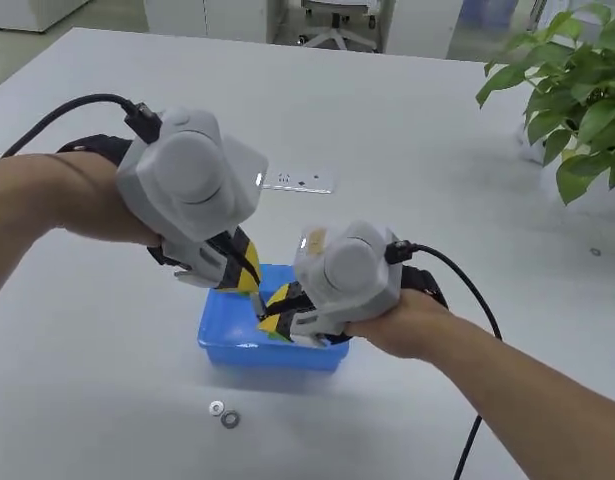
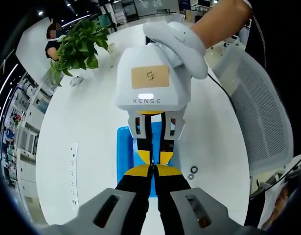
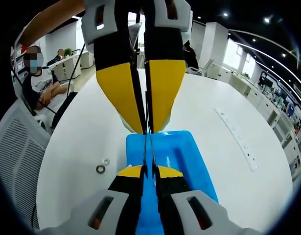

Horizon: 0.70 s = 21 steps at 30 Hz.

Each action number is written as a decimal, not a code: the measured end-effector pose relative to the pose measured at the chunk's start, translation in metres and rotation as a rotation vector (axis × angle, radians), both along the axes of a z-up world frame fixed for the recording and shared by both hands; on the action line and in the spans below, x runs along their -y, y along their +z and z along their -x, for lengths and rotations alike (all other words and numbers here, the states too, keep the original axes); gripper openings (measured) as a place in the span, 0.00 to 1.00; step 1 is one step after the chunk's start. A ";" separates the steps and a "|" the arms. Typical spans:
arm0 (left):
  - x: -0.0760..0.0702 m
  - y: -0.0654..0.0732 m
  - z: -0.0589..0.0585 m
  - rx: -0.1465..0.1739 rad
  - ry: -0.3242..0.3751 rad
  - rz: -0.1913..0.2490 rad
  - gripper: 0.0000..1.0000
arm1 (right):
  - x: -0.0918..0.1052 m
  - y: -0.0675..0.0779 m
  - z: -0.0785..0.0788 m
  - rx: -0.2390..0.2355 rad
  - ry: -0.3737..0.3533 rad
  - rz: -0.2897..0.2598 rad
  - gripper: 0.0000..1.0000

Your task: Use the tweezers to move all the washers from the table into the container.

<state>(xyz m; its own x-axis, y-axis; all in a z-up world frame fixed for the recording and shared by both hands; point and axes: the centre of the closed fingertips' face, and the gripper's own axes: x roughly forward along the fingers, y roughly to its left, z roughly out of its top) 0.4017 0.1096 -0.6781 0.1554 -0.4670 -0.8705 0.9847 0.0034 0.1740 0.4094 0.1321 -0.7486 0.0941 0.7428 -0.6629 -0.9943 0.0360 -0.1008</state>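
Note:
Two small metal washers (image 1: 223, 413) lie side by side on the white table, just in front of the blue container (image 1: 249, 352). Over the container the two grippers meet tip to tip. My left gripper (image 1: 249, 284) comes in from the left, my right gripper (image 1: 273, 312) from the right. Thin dark tweezers (image 3: 146, 147) run between them, with both pairs of jaws closed on them. In the right gripper view my right gripper (image 3: 144, 172) is at the bottom and the washers (image 3: 103, 166) lie left of the container (image 3: 189, 156). The left gripper view has my left gripper (image 2: 152, 169), the container (image 2: 123, 156) and the washers (image 2: 192, 173).
A white power strip (image 1: 297, 181) lies flat on the table behind the grippers. A potted plant (image 1: 577, 100) stands at the far right, with a small ring (image 1: 595, 251) near it. A mesh chair (image 2: 263, 112) and a seated person (image 3: 35, 78) are beyond the table edge.

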 end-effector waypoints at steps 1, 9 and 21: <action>0.000 0.002 0.002 0.001 0.002 0.000 0.06 | -0.001 0.001 0.002 0.006 0.002 -0.001 0.11; -0.005 0.009 0.014 0.008 0.008 -0.008 0.06 | -0.007 0.009 0.013 0.014 0.014 -0.012 0.11; -0.010 0.009 0.029 0.006 0.012 -0.015 0.06 | -0.009 0.011 0.025 0.035 0.024 -0.017 0.11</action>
<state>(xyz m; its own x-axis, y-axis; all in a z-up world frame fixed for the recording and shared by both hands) 0.3724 0.1191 -0.6696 0.1665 -0.4522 -0.8762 0.9835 0.0128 0.1802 0.3839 0.1411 -0.7377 0.0990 0.7559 -0.6471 -0.9907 0.0138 -0.1354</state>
